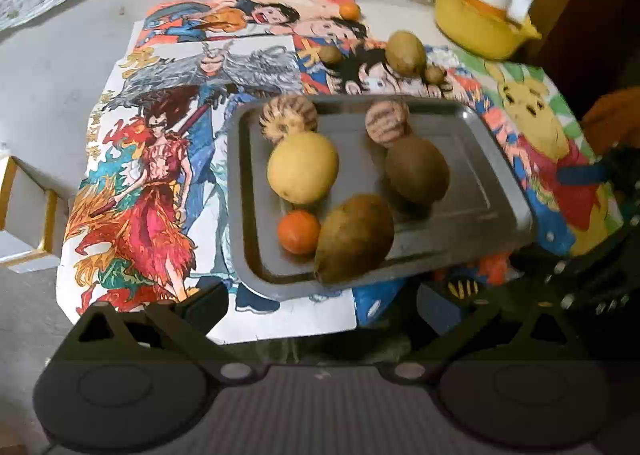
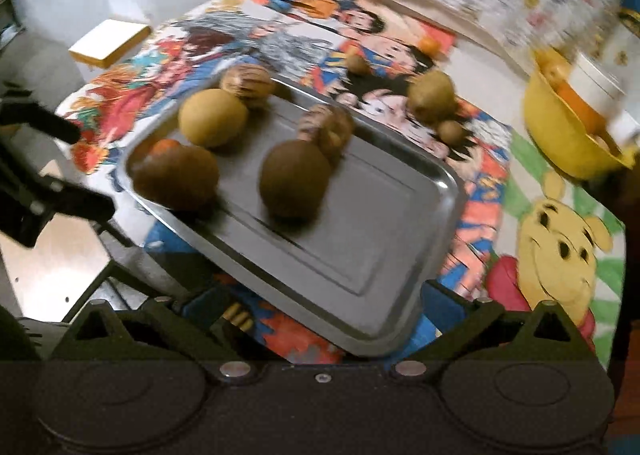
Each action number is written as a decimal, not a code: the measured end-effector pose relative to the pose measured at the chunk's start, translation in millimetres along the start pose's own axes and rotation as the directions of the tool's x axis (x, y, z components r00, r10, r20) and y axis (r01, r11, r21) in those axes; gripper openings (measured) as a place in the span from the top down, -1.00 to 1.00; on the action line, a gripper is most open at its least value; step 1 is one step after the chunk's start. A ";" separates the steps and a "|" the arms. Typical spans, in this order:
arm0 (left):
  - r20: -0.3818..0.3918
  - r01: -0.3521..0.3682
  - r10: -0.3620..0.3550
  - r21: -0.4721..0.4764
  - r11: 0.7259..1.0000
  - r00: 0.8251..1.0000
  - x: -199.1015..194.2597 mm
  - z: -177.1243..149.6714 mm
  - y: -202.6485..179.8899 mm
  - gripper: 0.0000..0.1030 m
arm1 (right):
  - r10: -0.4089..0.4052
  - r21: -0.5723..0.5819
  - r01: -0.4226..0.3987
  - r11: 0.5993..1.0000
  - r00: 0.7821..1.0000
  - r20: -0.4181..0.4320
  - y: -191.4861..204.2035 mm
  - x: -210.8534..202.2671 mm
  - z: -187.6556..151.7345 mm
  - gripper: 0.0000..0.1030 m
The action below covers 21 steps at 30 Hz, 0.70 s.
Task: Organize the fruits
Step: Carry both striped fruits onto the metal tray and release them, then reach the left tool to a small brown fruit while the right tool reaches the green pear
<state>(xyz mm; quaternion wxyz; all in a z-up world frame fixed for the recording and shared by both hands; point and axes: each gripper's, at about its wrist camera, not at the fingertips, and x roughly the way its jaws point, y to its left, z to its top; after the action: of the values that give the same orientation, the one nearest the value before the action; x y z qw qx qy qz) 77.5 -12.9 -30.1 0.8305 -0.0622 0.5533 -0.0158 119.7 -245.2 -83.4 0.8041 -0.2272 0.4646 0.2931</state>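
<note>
The worktop (image 1: 48, 67) has a bright cartoon mat (image 1: 160, 159) on it, and a shiny metal tray (image 1: 480, 191) sits on the mat. Six fruits are in the tray: two striped round ones at the far side, a yellow fruit (image 1: 303, 167), two brown fruits (image 1: 416, 169) and a small orange (image 1: 299, 232).

The brown one nearest the front (image 1: 354, 237) lies right at the tray's rim. I think it could roll out if the tray gets bumped, because round fruit rolls easily on smooth metal.

More fruit waits on the mat behind the tray: a big green-brown fruit (image 1: 405, 52), two little brown ones beside it and a tiny orange (image 1: 349, 10) far back. A yellow bowl (image 1: 476, 25) stands at the far right corner and could get in the way of a reach there.

The left hand-held gripper (image 1: 320, 307) is released wide and holds nothing. The right hand-held gripper (image 2: 324, 303) is also wide apart and empty, over the tray's near end.
</note>
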 end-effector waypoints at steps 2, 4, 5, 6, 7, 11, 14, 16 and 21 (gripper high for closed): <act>-0.030 -0.004 0.004 0.005 1.000 1.000 4.8 -0.1 -2.8 -0.99 | -0.023 0.016 0.023 1.000 1.000 -0.004 -3.9 -2.6 -2.7 -0.99; -0.064 -0.004 0.004 0.004 1.000 0.998 9.8 1.3 -4.5 -0.99 | -0.044 0.024 0.044 0.999 0.999 -0.001 -7.6 -5.8 -5.5 -0.99; -0.073 -0.003 0.003 0.007 1.000 0.997 11.4 2.4 -5.5 -0.99 | -0.051 0.031 0.051 0.998 0.999 0.000 -10.6 -6.6 -6.8 -0.99; -0.074 -0.001 0.002 0.013 1.000 0.997 12.2 3.7 -6.8 -0.99 | -0.058 0.040 0.058 0.997 0.998 -0.001 -12.2 -7.2 -7.8 -0.99; -0.071 0.002 0.000 0.021 1.000 0.997 12.6 5.2 -8.3 -0.99 | -0.067 0.051 0.067 0.996 0.998 -0.005 -14.4 -7.2 -8.9 -0.99; -0.065 0.003 0.000 0.039 0.999 0.998 12.7 14.4 -11.0 -0.99 | -0.093 0.089 0.094 0.992 0.996 -0.013 -21.3 -5.1 -8.1 -0.99; -0.051 0.003 -0.001 0.044 0.999 0.999 12.4 25.1 -9.4 -0.99 | -0.102 0.108 0.100 0.989 0.995 0.006 -26.4 -3.2 -1.5 -0.99; -0.024 -0.010 0.012 0.056 0.998 1.000 11.4 33.7 -8.3 -0.99 | -0.107 0.111 0.105 0.988 0.994 0.016 -29.6 -0.7 4.7 -0.99; 0.033 -0.033 0.032 0.019 0.999 0.999 10.6 62.2 3.1 -0.99 | -0.128 0.138 0.119 0.983 0.990 0.056 -40.3 5.7 27.3 -0.99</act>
<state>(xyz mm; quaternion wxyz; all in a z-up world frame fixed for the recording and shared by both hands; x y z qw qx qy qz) 138.7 -5.5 -16.6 0.8401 -0.0453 0.5405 -0.0069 166.2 -255.6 -72.0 0.8487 -0.1914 0.4421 0.2179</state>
